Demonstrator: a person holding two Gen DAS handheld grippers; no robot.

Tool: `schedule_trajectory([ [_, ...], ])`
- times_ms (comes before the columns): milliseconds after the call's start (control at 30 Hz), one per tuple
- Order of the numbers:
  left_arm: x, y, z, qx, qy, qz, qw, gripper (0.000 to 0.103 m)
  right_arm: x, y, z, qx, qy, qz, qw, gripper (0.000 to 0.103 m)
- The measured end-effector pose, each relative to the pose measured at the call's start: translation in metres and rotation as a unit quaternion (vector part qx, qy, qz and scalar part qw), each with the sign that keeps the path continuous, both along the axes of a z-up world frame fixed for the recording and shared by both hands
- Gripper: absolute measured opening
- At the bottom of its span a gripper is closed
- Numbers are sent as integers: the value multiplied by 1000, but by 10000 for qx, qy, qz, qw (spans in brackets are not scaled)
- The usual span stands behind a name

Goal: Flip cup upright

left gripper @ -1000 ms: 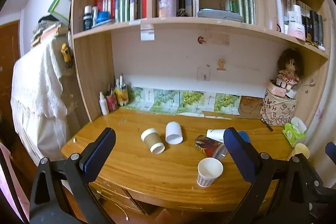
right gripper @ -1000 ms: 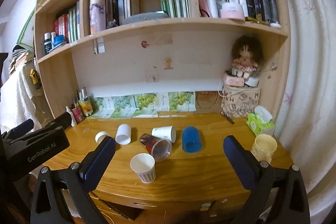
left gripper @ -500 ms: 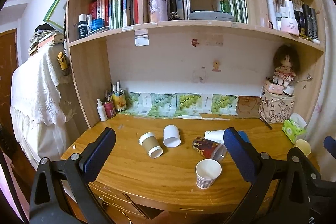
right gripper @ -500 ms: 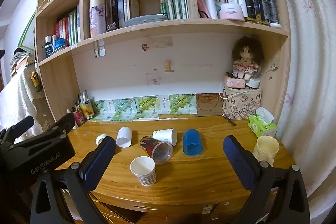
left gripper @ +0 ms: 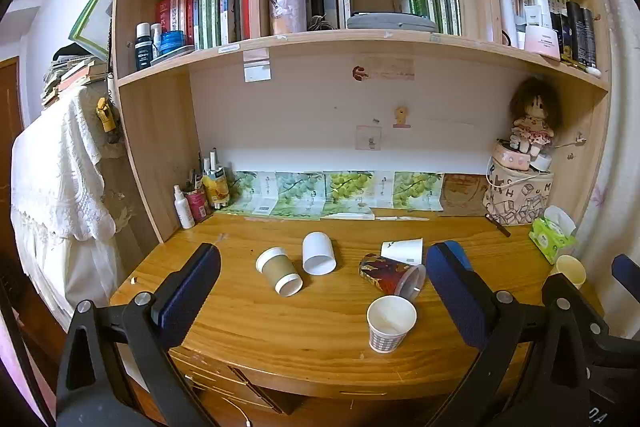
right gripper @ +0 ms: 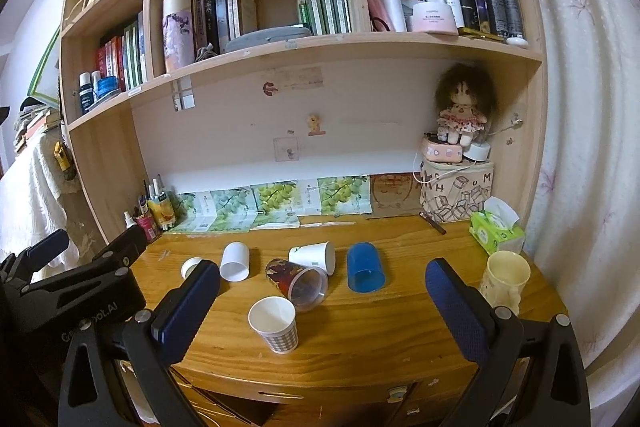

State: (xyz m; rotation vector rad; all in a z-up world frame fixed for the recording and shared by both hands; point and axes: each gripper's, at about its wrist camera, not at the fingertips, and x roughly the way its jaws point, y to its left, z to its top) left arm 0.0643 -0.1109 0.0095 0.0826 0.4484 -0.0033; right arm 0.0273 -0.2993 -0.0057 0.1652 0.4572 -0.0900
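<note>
Nearby, checked cup (right gripper: 274,323) upright, patterned cup (right gripper: 298,283) lying beside, tissue pack (right gripper: 496,231) apart.

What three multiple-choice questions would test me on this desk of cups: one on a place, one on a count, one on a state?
1. Where is the green tissue pack?
A. right end of the desk
B. top shelf
C. beside the bottles on the left

2. How many cups lie on their sides?
A. two
B. five
C. eight

3. How does the checked cup stand?
A. upright, mouth up
B. on its side
C. upside down

Answers:
1 A: it sits just behind the cream cup.
2 B: brown cup, plain white cup, patterned cup, printed white cup, blue cup.
3 A: its open rim faces up.
</note>
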Motion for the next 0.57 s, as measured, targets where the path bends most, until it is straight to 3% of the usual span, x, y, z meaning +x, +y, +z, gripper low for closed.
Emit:
schedule_trajectory([
  [567, 7, -4, -1, -13, 42, -146, 9999, 103, 1, -2, -2, 11, 107, -188, 9998, 103],
])
